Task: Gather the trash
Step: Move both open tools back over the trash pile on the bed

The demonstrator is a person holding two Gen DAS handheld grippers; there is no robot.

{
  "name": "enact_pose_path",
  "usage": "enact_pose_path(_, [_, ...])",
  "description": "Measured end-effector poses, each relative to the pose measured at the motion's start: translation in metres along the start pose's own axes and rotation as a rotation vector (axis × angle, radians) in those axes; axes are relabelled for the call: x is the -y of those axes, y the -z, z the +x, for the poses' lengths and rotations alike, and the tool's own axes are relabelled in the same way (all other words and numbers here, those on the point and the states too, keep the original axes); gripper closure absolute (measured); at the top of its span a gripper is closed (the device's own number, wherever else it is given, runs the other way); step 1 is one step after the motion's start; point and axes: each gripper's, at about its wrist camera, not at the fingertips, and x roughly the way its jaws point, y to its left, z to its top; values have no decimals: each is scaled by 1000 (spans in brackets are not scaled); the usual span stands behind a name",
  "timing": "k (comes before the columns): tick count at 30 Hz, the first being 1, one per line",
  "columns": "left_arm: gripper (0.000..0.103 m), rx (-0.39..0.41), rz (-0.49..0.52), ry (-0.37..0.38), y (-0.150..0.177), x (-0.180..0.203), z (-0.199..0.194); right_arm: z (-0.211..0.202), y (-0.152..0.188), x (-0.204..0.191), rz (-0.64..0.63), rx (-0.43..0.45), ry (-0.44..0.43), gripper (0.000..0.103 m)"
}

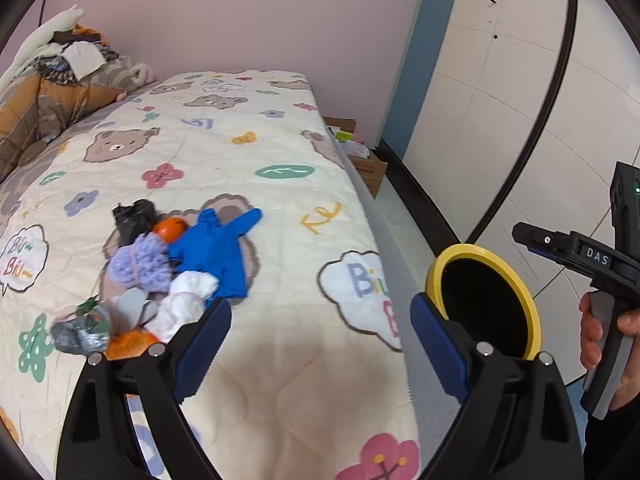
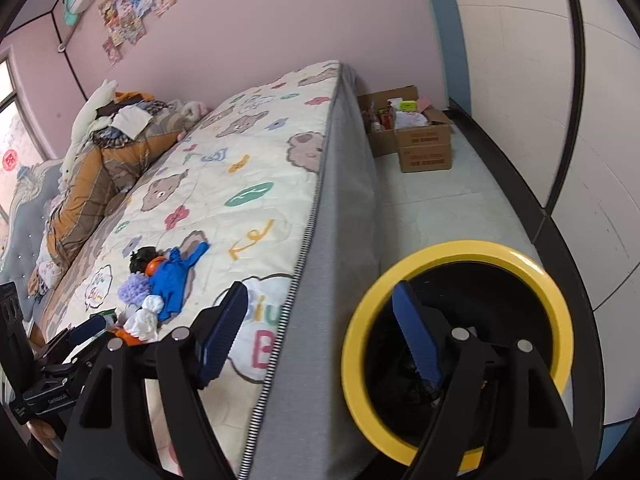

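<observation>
1. Trash pile (image 1: 160, 276): a loose heap on the bed (image 1: 280, 152) quilt, made up of a blue glove (image 1: 214, 250), a lilac knitted ball (image 1: 140, 264), white crumpled tissue (image 1: 182, 308), a black crumpled bag (image 1: 132, 218), an orange piece (image 1: 170, 229) and a grey foil wad (image 1: 82, 334). The items touch or overlap, probably so that they can be picked off one by one.
2. Bin (image 2: 456, 352): yellow-rimmed with a black interior, standing on the floor just beside the mattress edge. Its mouth faces up, which suits dropping items in from the bed.
3. Left gripper (image 1: 320, 344): fingers spread wide with nothing between them, hovering over the quilt; its left finger (image 1: 208, 340) sits near the tissue.
4. Right gripper (image 2: 320, 344): fingers likewise apart and empty, straddling the mattress edge and the bin rim. In the left wrist view its handle, held in a hand (image 1: 608, 332), reads "DAS".
5. Writing: the quilt shows "Biu Biu~" in a cloud and a partial "Biu / B" near the edge. Print on the cardboard boxes (image 2: 424, 144) is too blurred to read.
6. Judged stage: early, since the pile lies uncollected
</observation>
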Motion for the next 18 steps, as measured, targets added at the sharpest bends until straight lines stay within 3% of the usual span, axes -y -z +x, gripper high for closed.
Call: enact_pose_path(18, [15,24,-95,-159,14,-113,-48,75,-2,-133,-149,-113,-118,30])
